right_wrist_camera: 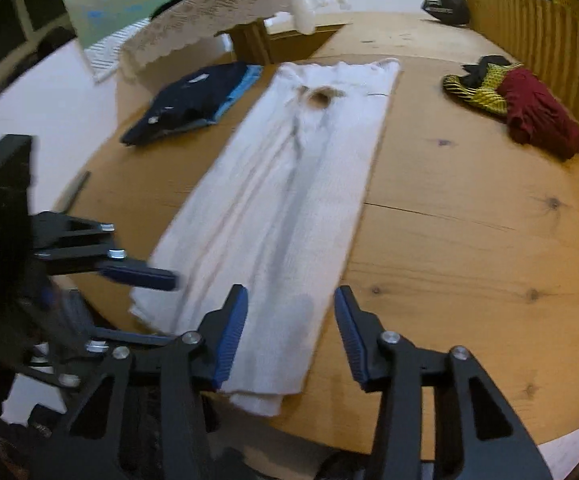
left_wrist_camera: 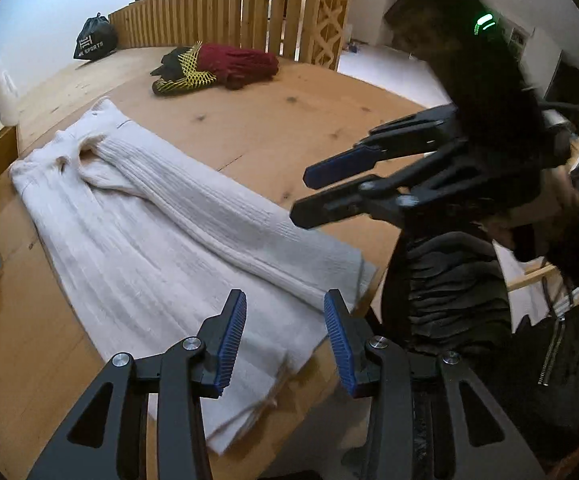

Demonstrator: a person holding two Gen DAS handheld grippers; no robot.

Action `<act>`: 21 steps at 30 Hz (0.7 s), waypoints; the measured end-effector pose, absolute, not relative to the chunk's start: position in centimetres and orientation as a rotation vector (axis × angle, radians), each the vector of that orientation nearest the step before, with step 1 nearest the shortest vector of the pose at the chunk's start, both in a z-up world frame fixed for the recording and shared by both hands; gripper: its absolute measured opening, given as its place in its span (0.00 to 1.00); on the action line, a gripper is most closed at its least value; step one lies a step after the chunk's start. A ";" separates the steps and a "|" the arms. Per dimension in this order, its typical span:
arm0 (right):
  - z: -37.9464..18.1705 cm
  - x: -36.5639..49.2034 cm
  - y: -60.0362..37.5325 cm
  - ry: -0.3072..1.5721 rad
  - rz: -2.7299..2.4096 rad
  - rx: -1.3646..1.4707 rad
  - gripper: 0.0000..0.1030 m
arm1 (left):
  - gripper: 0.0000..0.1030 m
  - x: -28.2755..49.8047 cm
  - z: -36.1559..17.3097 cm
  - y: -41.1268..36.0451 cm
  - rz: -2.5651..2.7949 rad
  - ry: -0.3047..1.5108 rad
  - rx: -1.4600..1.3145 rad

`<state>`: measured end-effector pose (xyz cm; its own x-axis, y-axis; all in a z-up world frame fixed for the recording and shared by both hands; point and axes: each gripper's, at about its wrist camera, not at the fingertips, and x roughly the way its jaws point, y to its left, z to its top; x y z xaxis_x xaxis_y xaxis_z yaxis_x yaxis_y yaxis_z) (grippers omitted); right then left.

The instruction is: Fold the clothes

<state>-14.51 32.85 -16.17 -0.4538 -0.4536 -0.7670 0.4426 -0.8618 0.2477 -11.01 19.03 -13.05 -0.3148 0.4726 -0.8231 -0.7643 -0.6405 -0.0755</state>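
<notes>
A white ribbed knit garment [left_wrist_camera: 149,220] lies flat on the round wooden table [left_wrist_camera: 309,112], folded lengthwise into a long strip with its neck at the far end. In the left wrist view my left gripper [left_wrist_camera: 285,300] hovers open over the strip's near hem, its pads clear of the cloth. My right gripper [left_wrist_camera: 300,198] comes in from the right, jaws a little apart and empty. The right wrist view shows the same garment [right_wrist_camera: 289,184], with my right gripper [right_wrist_camera: 291,296] open above the near hem. One left gripper finger [right_wrist_camera: 141,274] hangs over the near left corner.
A folded dark blue pile [right_wrist_camera: 185,100] lies left of the garment, and a red and yellow-black heap [right_wrist_camera: 529,108] sits at the far right. A wooden railing [left_wrist_camera: 249,8], a black bag [left_wrist_camera: 95,40] and a lace-covered table [right_wrist_camera: 229,12] stand beyond. A person's dark jacket [left_wrist_camera: 469,288] fills the right side.
</notes>
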 end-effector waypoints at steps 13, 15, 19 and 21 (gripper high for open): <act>-19.5 -14.7 27.8 0.135 -2.088 1.347 0.36 | 0.38 -9.6 -15.4 12.7 2.064 0.462 -1.231; -18.9 -14.6 27.7 0.186 -2.109 1.348 0.36 | 0.38 -9.6 -15.2 12.5 2.069 0.476 -1.223; -17.4 -14.1 27.9 0.382 -2.291 1.323 0.39 | 0.38 -10.1 -14.6 11.8 2.110 0.473 -1.237; -17.1 -13.8 27.8 0.482 -2.391 1.315 0.49 | 0.38 -10.9 -14.7 11.4 2.142 0.443 -1.277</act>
